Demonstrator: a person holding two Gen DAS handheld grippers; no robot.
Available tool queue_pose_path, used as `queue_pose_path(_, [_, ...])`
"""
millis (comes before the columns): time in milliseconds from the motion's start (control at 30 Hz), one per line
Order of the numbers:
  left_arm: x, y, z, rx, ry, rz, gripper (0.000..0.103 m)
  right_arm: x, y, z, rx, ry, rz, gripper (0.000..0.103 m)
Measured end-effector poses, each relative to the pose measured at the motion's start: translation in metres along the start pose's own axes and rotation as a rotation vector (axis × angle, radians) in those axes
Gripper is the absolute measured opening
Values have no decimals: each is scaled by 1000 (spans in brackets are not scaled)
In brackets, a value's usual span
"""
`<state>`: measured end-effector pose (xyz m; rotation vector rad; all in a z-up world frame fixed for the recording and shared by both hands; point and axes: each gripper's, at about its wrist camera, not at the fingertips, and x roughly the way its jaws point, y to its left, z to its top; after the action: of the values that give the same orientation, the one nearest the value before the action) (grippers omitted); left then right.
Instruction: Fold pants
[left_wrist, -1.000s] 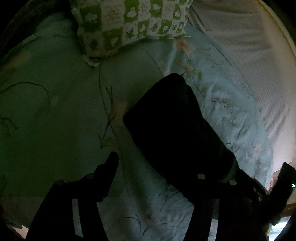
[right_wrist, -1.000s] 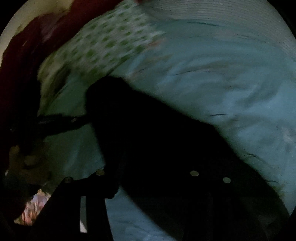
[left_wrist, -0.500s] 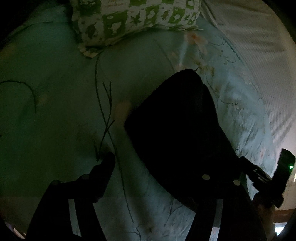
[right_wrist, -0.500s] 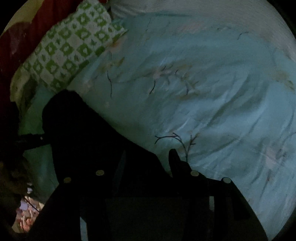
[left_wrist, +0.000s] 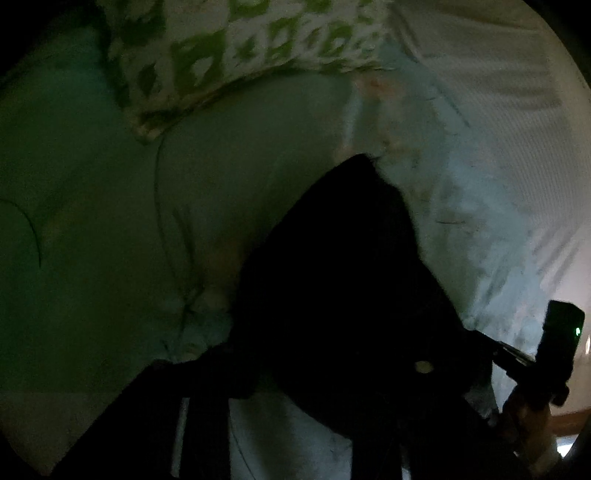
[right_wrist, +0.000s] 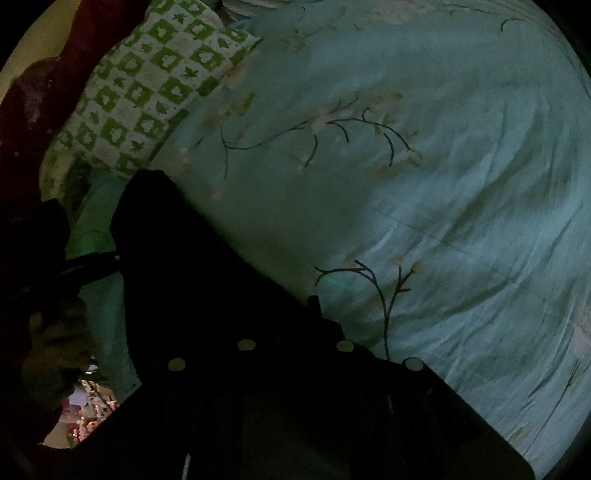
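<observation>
The pants (left_wrist: 340, 266) are a black folded bundle lying on a light teal floral bedsheet (left_wrist: 184, 192). In the left wrist view they fill the middle and run under my left gripper (left_wrist: 321, 369), whose dark fingers merge with the cloth. In the right wrist view the pants (right_wrist: 192, 266) lie at the lower left, and my right gripper (right_wrist: 295, 332) sits over their near edge. The scene is very dark, so whether either gripper is open or shut does not show. The other gripper and hand show at the edge of each view (left_wrist: 554, 354).
A green and white checked pillow (right_wrist: 147, 88) lies at the head of the bed, just beyond the pants. A white ribbed cover (left_wrist: 498, 92) lies along the right side. A dark red cloth (right_wrist: 44, 74) is at the far left. The bed edge (right_wrist: 92, 406) is near my right gripper.
My left gripper has moved forward over the pants, and its left finger now lies against the cloth. My right gripper has shifted right along the pants' edge.
</observation>
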<state>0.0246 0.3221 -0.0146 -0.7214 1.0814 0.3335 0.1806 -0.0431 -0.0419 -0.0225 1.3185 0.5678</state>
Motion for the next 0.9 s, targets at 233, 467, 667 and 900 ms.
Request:
queue_pose_path(233, [-82, -14, -19, 90, -107, -187, 16, -41, 0, 1, -3, -33, 258, 11])
queue_pose_path(467, [-59, -5, -17, 129, -116, -137, 16, -15, -29, 18, 139, -61, 221, 7])
queue_pose_path(667, [-22, -14, -3, 295, -149, 32, 16, 12, -25, 31, 99, -67, 45, 5])
queue_pose_path(900, [13, -20, -10, 458, -126, 219, 34, 13, -19, 29, 47, -125, -178, 3])
